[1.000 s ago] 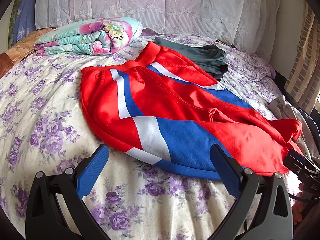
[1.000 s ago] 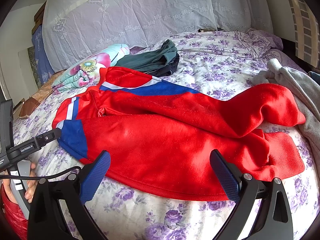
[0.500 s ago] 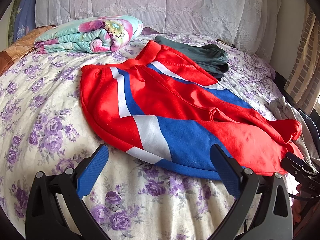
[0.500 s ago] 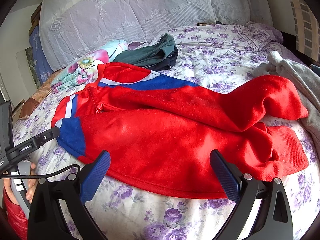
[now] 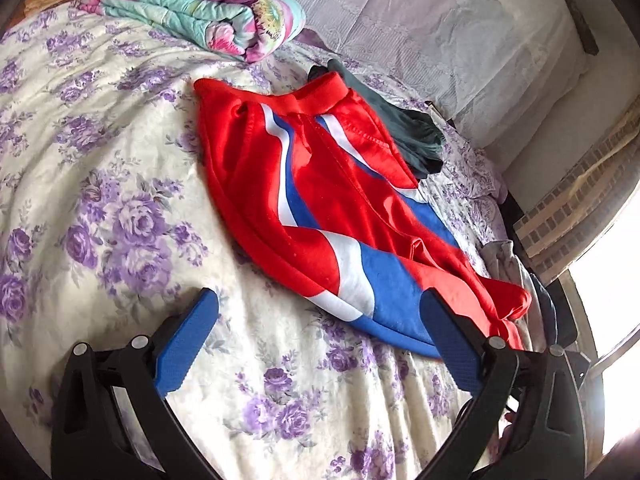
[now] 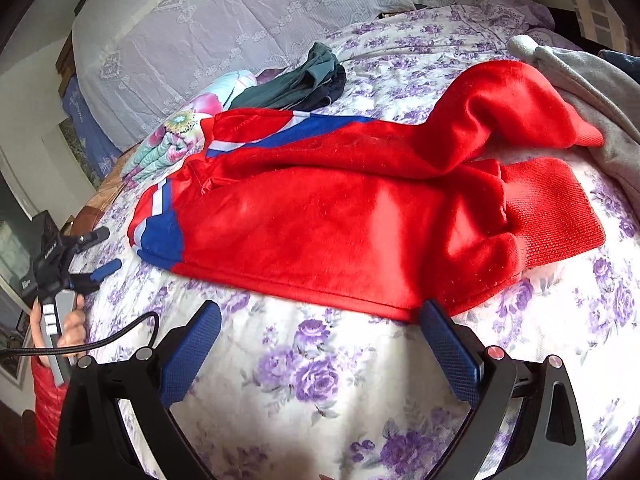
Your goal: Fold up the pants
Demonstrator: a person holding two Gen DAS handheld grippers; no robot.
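I'm looking across a bed covered by a cream sheet printed with purple roses [image 5: 132, 216]. At its far end a pale lilac lace-patterned cloth [image 6: 248, 20] drapes the headboard. A folded turquoise floral quilt [image 5: 192, 12] lies far left. On the right, a striped tan curtain [image 5: 576, 204] hangs beside a window [image 5: 612, 300] pouring in bright daylight.

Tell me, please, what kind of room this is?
Most likely a bedroom at home. The red pants lie on a bed with a purple-flowered cover, a large pillow stands at its head, and a folded floral quilt rests nearby.
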